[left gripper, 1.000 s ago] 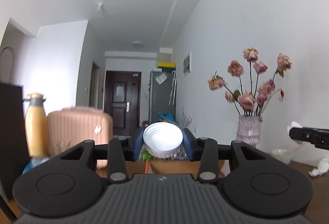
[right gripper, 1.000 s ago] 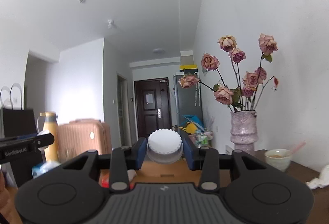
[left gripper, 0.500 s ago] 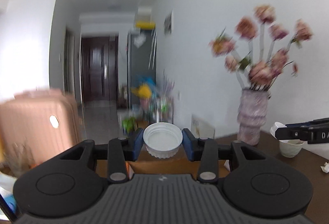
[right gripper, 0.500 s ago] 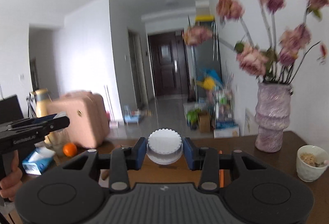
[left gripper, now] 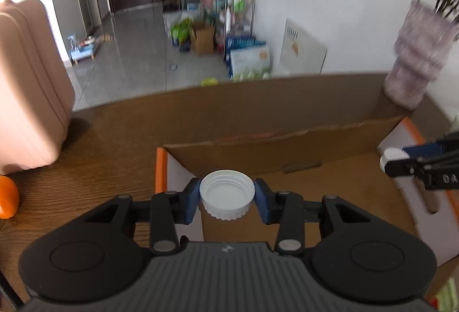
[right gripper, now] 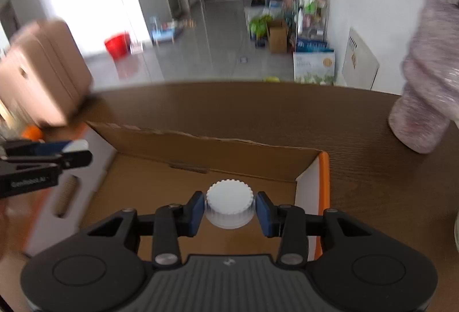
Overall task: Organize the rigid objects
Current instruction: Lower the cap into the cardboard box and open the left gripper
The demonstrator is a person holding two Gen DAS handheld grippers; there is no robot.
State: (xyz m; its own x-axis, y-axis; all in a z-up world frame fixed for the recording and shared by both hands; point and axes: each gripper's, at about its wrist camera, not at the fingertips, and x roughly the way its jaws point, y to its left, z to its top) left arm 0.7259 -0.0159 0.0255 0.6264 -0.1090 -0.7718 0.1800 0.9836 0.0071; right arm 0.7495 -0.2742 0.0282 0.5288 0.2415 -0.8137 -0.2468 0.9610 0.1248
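My left gripper (left gripper: 227, 198) is shut on a white ribbed bottle cap (left gripper: 227, 191) whose hollow side faces the camera. It hangs over the left end of an open cardboard box (left gripper: 287, 140) with orange-edged flaps. My right gripper (right gripper: 229, 207) is shut on a second white ribbed cap (right gripper: 229, 203), closed top toward the camera, over the right end of the same box (right gripper: 200, 148). Each gripper shows at the edge of the other's view, the right one (left gripper: 396, 158) and the left one (right gripper: 74, 151), both still with a cap between the pads.
The box sits on a dark wooden table (left gripper: 100, 145). A purple vase (right gripper: 424, 99) stands at the table's right, a pink suitcase (left gripper: 25, 76) and an orange (left gripper: 7, 197) at the left. A hallway floor with boxes and clutter lies beyond the far edge.
Both grippers have tipped from pointing level at the room to pointing down over the cardboard box. Each keeps its cap between the pads.
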